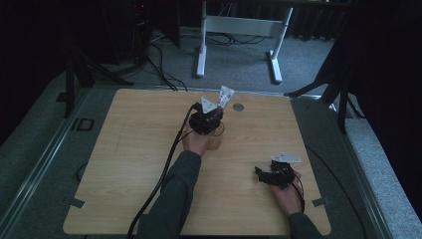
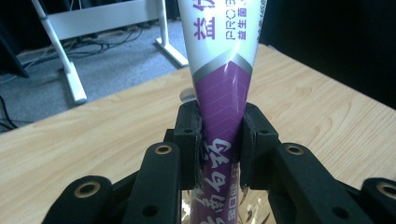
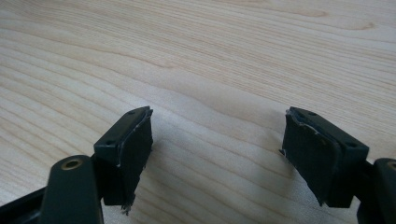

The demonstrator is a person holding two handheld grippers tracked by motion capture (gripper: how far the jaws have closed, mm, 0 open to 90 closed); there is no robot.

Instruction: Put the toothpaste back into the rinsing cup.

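Your left gripper [image 2: 219, 140] is clamped on the purple-and-white tube [image 2: 223, 70], held upright over the cup [image 1: 217, 138] mid-table. Looks like the placing step; next, lower it in. Your right gripper [image 3: 217, 154] idles spread wide over bare table [image 3: 210, 56].

We've got a light wood-grain table [image 1: 129, 149] with rounded corners, a small grey round disc [image 1: 238, 107] sitting near its far edge.

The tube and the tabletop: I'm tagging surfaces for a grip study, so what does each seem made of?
The tube looks like glossy printed plastic or laminate: light glints on its purple and white skin, pinched between the left gripper's jaws. The tabletop looks like pale matt wood or wood-look laminate, with visible grain lines.
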